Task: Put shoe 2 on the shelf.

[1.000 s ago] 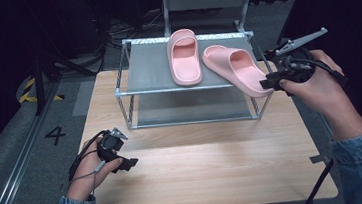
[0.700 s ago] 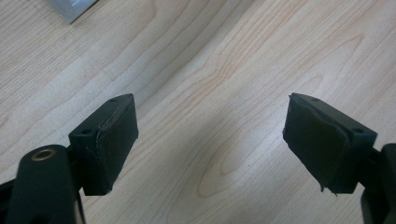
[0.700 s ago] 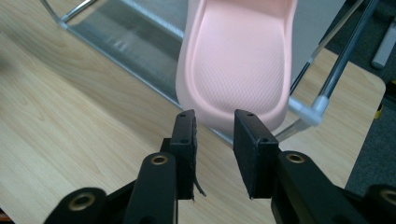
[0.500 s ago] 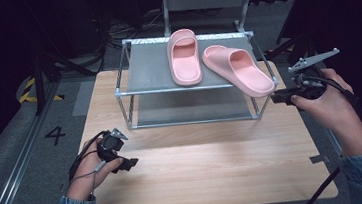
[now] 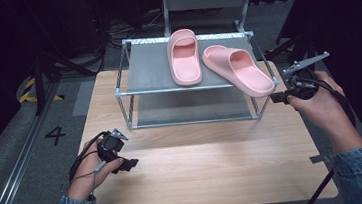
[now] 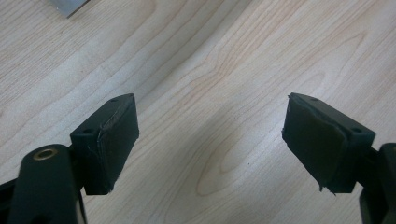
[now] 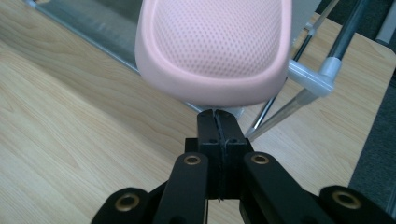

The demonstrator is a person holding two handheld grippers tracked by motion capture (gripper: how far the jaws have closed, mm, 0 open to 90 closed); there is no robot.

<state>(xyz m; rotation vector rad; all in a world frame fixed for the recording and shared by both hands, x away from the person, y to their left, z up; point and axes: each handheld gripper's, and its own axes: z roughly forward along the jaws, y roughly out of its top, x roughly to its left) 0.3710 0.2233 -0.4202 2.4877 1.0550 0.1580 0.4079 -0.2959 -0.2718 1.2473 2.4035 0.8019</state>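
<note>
Two pink slippers lie on the top shelf of a metal rack. The left slipper points away from me. The right slipper lies at an angle, its heel hanging over the rack's front right corner. My right gripper is just below and to the right of that heel. Its jaws have just been closing and now meet with nothing between them. My left gripper rests low over the table at the front left, open and empty.
The rack has a lower shelf and stands at the back of the wooden table. Its corner joint and thin rods are close to the right of my right gripper. The table's right edge is near the right hand.
My right gripper has drawn back from the right slipper's heel, moving right and down, and its jaws have closed. The slipper stays on the shelf. The left gripper has not moved.
</note>
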